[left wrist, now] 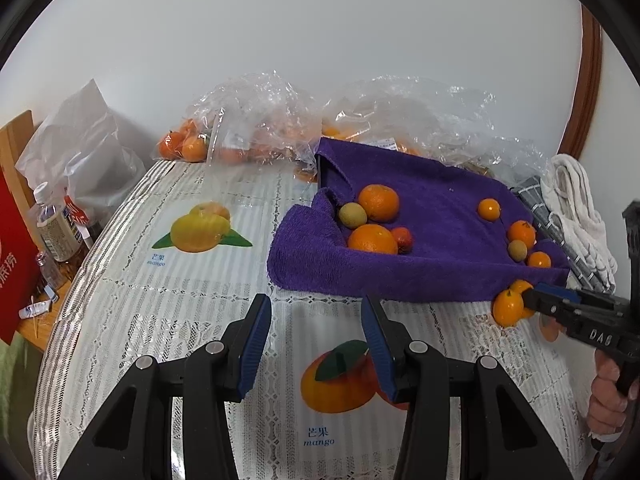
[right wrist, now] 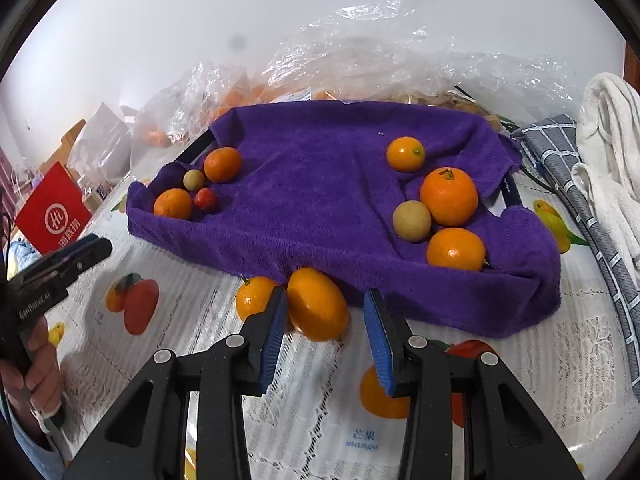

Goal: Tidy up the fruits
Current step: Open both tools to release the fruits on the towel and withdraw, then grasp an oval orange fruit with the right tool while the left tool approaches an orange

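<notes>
Right gripper (right wrist: 325,332) open wide, blue pads either side of an oval orange fruit (right wrist: 318,304) on the tablecloth (right wrist: 192,320); left pad touching or almost touching it, right pad clear of it. Second small orange fruit (right wrist: 254,298) just left of that pad, touching the oval one. Both sit against the front edge of the purple towel (right wrist: 320,208), which is draped over a dark tray (right wrist: 510,194).

On the towel, right cluster: three oranges (right wrist: 449,196) and one tan round fruit (right wrist: 412,221). Left cluster: two oranges (right wrist: 222,164), one tan fruit (right wrist: 194,180), one small red fruit (right wrist: 206,199).

Left gripper (left wrist: 316,344) open wide, holding nothing, hovering over the tablecloth's printed mango picture (left wrist: 340,380), well apart from the towel's fruit. Clear plastic bags (left wrist: 256,120) with more oranges behind the tray. White cloth (right wrist: 612,140) and grey checked cloth (right wrist: 560,152) to the right. Red box (right wrist: 52,216) and bottle (left wrist: 56,224) far left.
</notes>
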`<state>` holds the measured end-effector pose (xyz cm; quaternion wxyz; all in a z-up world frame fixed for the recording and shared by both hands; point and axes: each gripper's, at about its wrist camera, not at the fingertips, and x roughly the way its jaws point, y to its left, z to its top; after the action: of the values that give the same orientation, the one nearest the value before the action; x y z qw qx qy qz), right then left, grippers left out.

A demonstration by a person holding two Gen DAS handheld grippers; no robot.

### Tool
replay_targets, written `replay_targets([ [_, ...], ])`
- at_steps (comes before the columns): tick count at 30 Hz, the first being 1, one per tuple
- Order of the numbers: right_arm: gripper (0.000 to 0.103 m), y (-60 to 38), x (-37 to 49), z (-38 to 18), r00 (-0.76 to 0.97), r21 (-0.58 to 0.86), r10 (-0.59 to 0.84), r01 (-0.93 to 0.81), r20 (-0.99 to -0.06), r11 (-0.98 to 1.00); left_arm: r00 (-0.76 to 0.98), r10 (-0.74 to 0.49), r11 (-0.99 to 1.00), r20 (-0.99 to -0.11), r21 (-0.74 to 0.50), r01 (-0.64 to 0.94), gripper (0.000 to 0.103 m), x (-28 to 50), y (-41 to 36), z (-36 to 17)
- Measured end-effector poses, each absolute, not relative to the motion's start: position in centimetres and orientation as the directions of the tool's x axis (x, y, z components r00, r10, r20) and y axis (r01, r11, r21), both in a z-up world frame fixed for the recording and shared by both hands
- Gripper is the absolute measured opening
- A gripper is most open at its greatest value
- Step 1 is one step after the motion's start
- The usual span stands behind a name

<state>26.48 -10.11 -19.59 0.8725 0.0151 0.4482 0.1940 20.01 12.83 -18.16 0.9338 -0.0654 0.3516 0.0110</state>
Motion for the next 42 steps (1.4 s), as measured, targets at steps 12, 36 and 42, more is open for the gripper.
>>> replay_targets([
  [12,0.03,-12.4,25.3,-18.9,0.547,0.227,0.364,-0.303,-0.754,0.926,0.733,-0.033,0.995,-0.679,-0.092,-0.041,0.045,20.3,12.0,-18.6],
  [36,0.032,-15.1,24.3,-20.6,0.589,0.157,0.266,-0.23,-0.763,0.96,0.653,-0.05,0.996,-0.756,-0.089,-0.027,0.048,21.3,11.4,-20.0],
  [42,0.032,-17.1,22.9,-18.7,0.682,0.12,0.231,-0.207,-0.694,0.971,0.641,-0.014,0.999,-0.767,-0.036,-0.022,0.052,21.5,10.8,-20.2],
])
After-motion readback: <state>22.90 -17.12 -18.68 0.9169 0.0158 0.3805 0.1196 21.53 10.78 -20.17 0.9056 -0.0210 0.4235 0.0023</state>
